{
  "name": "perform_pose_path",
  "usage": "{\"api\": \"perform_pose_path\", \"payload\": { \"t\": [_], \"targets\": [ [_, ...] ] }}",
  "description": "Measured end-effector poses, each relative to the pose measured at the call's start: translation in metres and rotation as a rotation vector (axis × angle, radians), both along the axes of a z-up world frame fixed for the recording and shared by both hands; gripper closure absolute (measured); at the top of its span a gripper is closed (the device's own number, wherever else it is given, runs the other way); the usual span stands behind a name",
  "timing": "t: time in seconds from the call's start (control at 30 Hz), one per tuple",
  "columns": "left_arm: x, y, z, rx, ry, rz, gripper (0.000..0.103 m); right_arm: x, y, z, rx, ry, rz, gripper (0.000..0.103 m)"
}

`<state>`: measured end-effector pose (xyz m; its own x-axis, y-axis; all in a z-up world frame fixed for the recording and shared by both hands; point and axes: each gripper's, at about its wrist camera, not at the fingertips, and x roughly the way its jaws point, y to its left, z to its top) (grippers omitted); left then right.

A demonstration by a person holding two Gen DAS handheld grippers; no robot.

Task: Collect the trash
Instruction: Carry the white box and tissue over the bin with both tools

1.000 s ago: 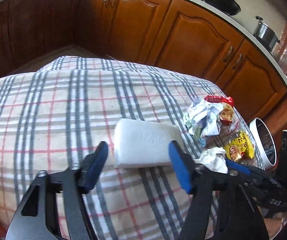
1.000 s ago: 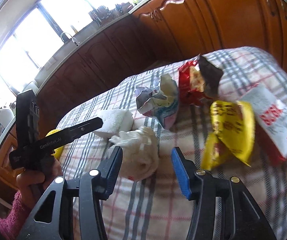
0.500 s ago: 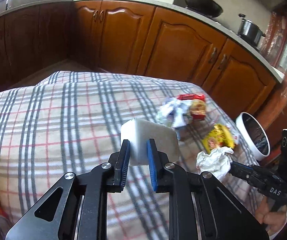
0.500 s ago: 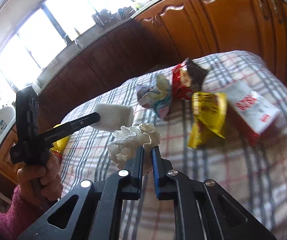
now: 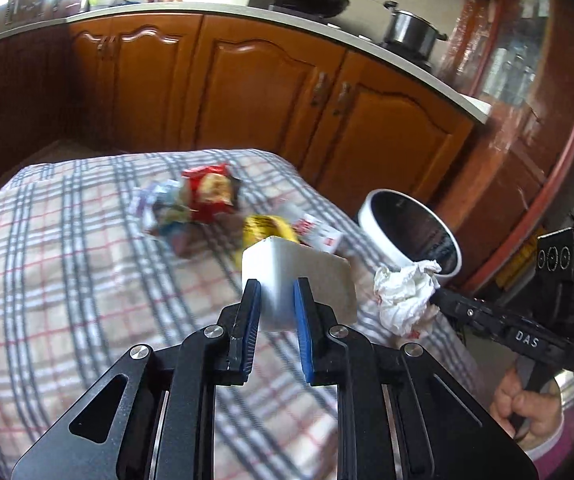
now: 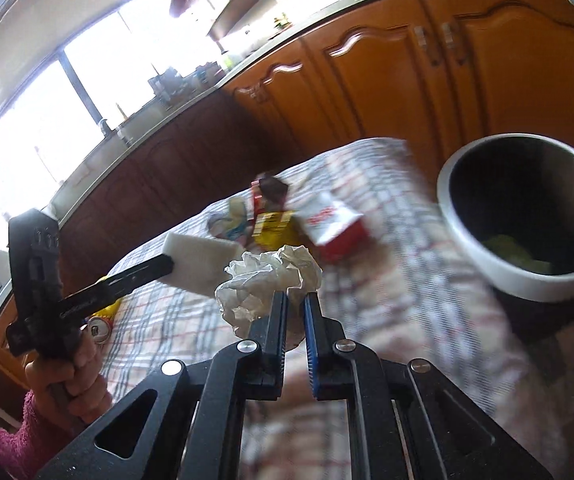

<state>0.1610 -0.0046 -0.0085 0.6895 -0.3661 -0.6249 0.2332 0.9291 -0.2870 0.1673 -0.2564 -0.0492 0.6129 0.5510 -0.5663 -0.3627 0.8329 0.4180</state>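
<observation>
Trash everywhere: left gripper (image 5: 275,300) pinches a white foam block (image 5: 299,280), right gripper (image 6: 295,312) clamps crumpled tissue (image 6: 267,280). "DAS" shows on the right gripper's arm; wrapper print is blurred.

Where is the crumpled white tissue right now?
The crumpled white tissue is pinched in the right gripper, off the checked tablecloth, between the white foam block and the white-rimmed bin.
</observation>
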Motion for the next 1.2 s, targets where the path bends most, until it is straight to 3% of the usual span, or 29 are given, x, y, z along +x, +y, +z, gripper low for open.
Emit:
{"api": "perform_pose_path", "payload": {
  "t": [0.5, 1.2],
  "targets": [
    [0.009, -0.098, -0.003, -0.006, 0.018, -0.148, 0.088, -0.007, -0.101, 0.004, 0.001, -0.01, -0.204, 0.095],
    [0.043, -0.151, 0.001, 0.004, 0.028, -0.197, 0.088, 0.013, -0.151, 0.004, 0.017, -0.024, -0.269, 0.095]
  ]
}}
